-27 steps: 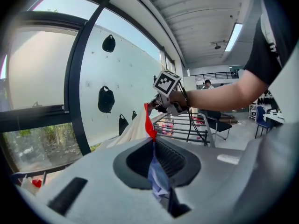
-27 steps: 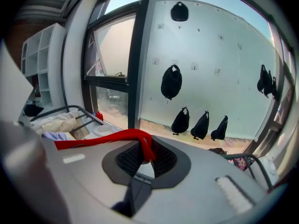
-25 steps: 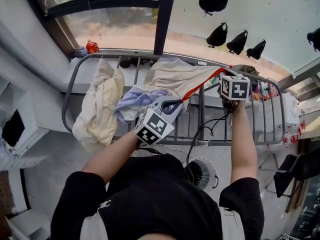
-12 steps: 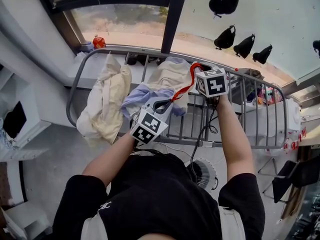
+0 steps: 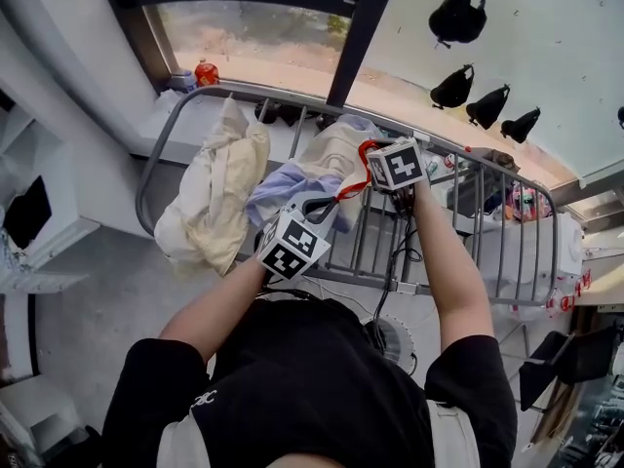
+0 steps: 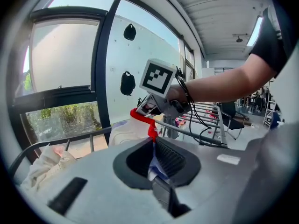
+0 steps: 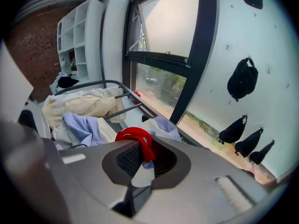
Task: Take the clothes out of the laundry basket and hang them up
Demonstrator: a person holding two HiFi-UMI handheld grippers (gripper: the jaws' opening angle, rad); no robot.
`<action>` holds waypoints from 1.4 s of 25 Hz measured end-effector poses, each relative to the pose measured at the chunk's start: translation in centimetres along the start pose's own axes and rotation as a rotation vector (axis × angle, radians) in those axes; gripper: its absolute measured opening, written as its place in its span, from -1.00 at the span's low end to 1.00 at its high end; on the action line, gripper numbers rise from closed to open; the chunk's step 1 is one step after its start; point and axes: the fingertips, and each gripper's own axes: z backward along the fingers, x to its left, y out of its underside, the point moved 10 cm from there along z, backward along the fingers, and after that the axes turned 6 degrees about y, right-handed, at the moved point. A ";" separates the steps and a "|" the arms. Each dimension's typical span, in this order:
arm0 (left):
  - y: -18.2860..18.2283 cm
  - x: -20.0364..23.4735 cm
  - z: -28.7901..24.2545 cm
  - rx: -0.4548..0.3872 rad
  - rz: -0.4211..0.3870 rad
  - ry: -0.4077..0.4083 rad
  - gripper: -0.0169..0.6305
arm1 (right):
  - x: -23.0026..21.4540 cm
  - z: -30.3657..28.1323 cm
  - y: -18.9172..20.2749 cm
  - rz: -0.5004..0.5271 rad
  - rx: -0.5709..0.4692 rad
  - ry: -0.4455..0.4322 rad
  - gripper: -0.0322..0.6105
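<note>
both grippers are closed on the same piece: a pale garment with a red edge (image 5: 352, 179). in the left gripper view the left gripper (image 6: 153, 146) has its jaws nearly together, with a thin fold of the pale cloth pinched between them. from there the red edge runs up to the right gripper (image 7: 144, 157), whose jaws are narrow too and hold the red edge itself. the garment hangs above the drying rack (image 5: 142, 185), near its middle. it is close to a lavender cloth (image 5: 283, 188), and a cream garment (image 5: 210, 193) is draped further left. the laundry basket is not in view.

i think the main risk is the small bite. each gripper holds only an edge, so a strong pull between them can drag the cloth out of one jaw and drop it through the bars. the garment can also land bunched on the lavender cloth and not over a free bar. the black cable (image 5: 405, 252) under the right gripper hangs beside the bars and may catch on one.
</note>
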 end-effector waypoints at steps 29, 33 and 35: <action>-0.3 1.0 1.1 -0.120 0.091 0.087 -0.41 | 4.3 0.2 2.0 0.032 -0.012 -0.151 -0.33; -2.8 2.0 3.3 -0.248 0.043 0.001 -0.59 | 3.2 5.8 0.3 -0.060 -0.263 -0.060 -0.48; -4.2 2.4 4.6 -0.302 0.011 -0.070 -0.82 | 2.8 8.9 0.0 -0.124 -0.404 0.008 -0.72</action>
